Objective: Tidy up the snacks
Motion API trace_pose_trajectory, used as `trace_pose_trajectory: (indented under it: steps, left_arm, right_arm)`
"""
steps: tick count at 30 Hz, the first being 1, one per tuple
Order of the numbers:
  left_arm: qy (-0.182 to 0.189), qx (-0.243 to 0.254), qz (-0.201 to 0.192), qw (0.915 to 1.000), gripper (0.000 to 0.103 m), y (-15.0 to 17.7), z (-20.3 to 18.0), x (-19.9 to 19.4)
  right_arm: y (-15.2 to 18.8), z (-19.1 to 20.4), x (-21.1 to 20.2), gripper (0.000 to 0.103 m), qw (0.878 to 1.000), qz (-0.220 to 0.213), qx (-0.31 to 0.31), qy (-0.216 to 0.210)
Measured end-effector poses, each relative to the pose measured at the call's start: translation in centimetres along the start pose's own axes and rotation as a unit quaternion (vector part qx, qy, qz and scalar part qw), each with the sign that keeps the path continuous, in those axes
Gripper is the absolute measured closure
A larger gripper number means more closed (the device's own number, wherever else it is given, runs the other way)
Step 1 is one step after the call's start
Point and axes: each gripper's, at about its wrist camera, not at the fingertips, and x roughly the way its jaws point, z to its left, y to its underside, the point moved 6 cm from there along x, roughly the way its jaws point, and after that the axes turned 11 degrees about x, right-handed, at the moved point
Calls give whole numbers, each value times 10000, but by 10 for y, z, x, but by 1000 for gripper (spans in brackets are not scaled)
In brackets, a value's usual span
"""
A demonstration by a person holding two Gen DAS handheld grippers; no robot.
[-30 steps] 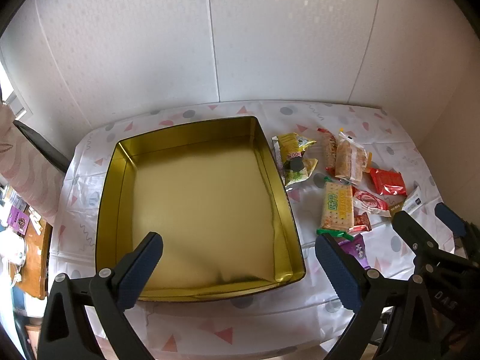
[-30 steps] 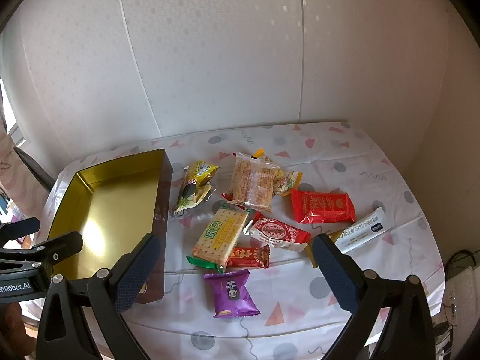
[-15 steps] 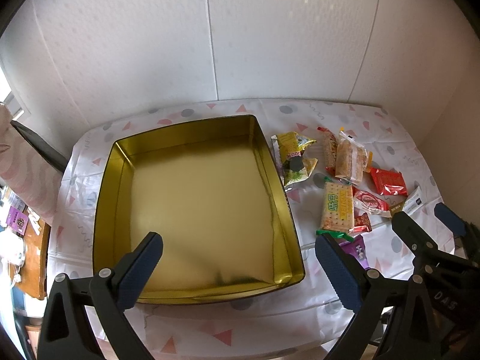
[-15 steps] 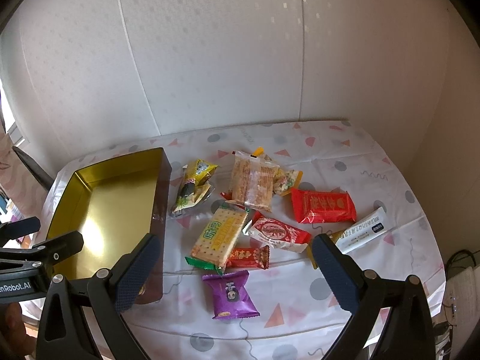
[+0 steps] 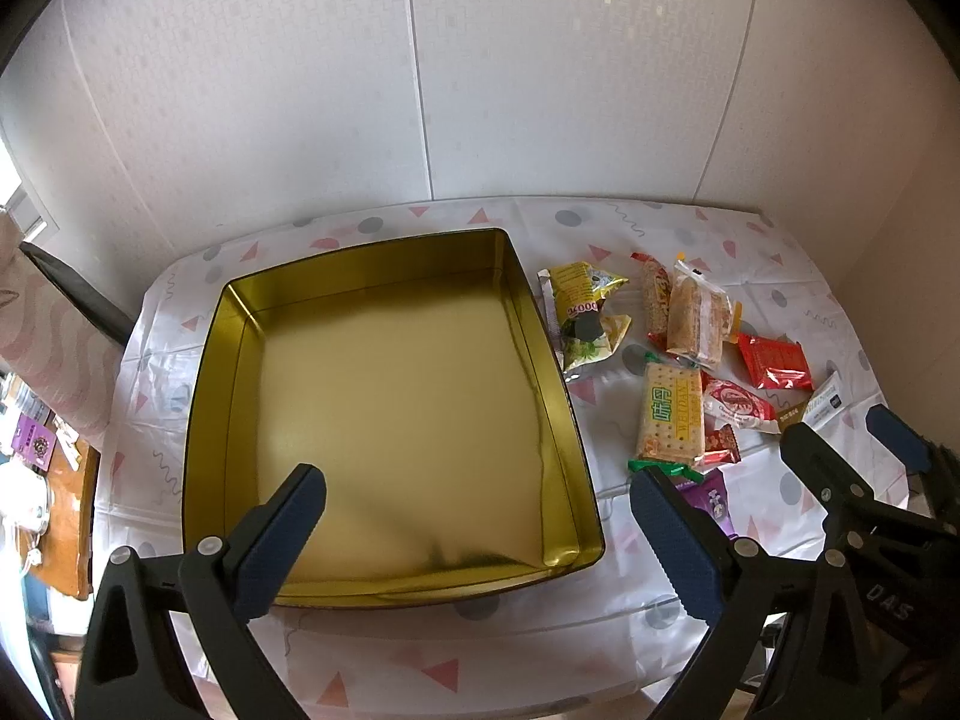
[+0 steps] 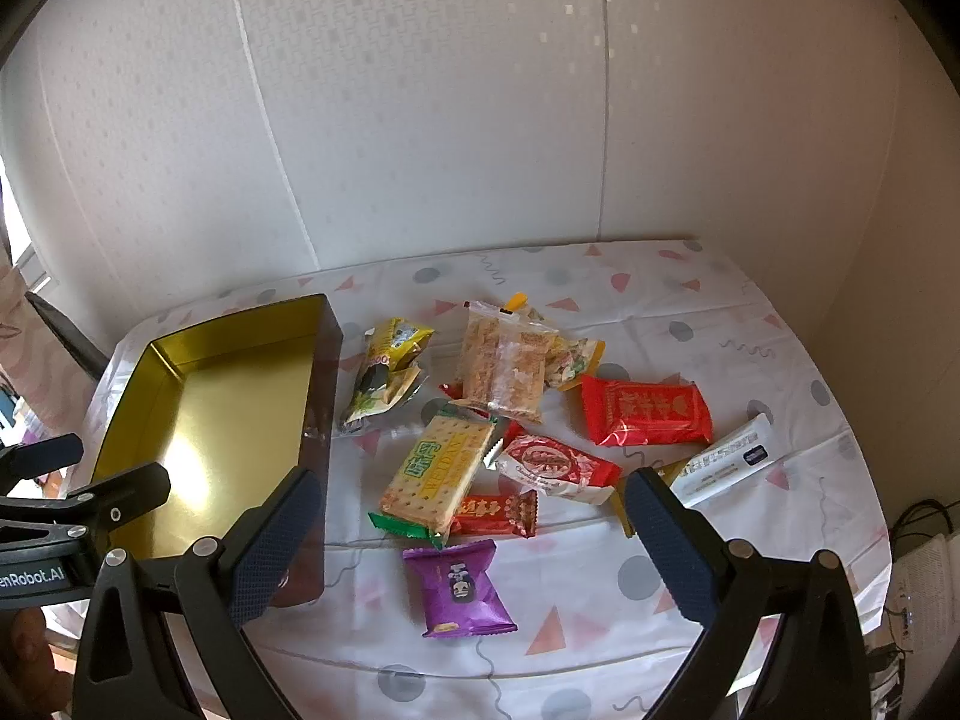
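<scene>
We hold both grippers spread wide and empty: the left gripper (image 5: 477,534) hangs over the bare gold metal tin (image 5: 390,390), the right gripper (image 6: 474,546) over the snack pile. The square purple foil packet (image 6: 459,588) lies between the right fingers, nearest of all, its long axis running away from us, so we judge the right hand better placed to take it and carry it left to the tin.

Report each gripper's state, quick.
Left gripper: open, holding nothing, above the gold tin.
Right gripper: open, holding nothing, above the snack packets.
</scene>
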Motion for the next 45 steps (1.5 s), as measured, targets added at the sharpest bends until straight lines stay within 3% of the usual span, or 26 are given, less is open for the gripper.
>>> trace_pose_trajectory:
  steps: [15,24,27,33,38,45]
  left_arm:
    - [72,62,126,9999,1,0,-9,5]
    - [969,41,491,9941,1,8,-32,24]
    - [1083,94,585,9924,1,8,-42,28]
    - [1389,596,772,9855,1,4,-73,37]
    - [1664,1192,888,9748,1,7,-108,43]
    - [1595,1564,1112,9684,4,10,-136,55]
  right_arm:
    - [5,-13,1,0,9998,52,186,58]
    - [12,-53,4,0,9968,183,723,298]
    - [13,-67,3,0,9951,184,894,387]
    - [19,-95,1,0,9906,224,1193,628]
    - [26,-118,0,0,9854,272,1490,776]
    - [34,-144,-1,0,9792,339,1754,963]
